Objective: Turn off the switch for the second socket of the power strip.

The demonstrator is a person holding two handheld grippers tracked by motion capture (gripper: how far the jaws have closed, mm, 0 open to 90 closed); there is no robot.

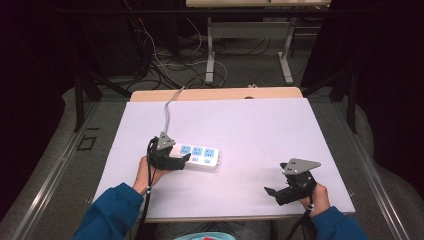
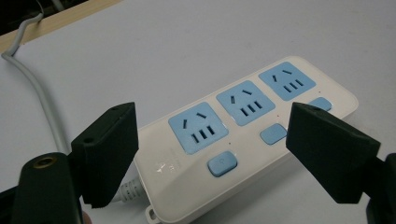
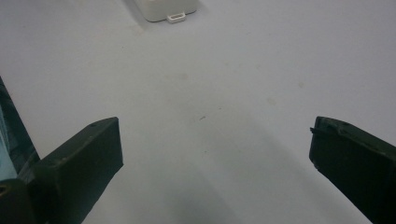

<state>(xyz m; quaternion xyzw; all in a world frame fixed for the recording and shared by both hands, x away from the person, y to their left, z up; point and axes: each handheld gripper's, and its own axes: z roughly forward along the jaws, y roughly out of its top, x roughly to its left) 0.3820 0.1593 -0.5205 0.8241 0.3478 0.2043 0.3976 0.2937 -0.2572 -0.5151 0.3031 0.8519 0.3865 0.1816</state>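
We see the white power strip (image 1: pixel 200 156) lying flat on the table (image 1: pixel 260 130), left of centre, its grey cord (image 1: pixel 169 107) running off toward 11 o'clock. Our left claw (image 1: pixel 186 159) sits at the strip's cord end, at 9 o'clock of it, jaws spread wide on either side of that end, gripping nothing. Our right claw (image 1: pixel 272 192) hovers well apart at 4 o'clock of the strip, likewise spread and holding nothing over bare table.

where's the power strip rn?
In the high view the power strip lies left of centre on the white table, its cord end between the open jaws of the left hand-held gripper.
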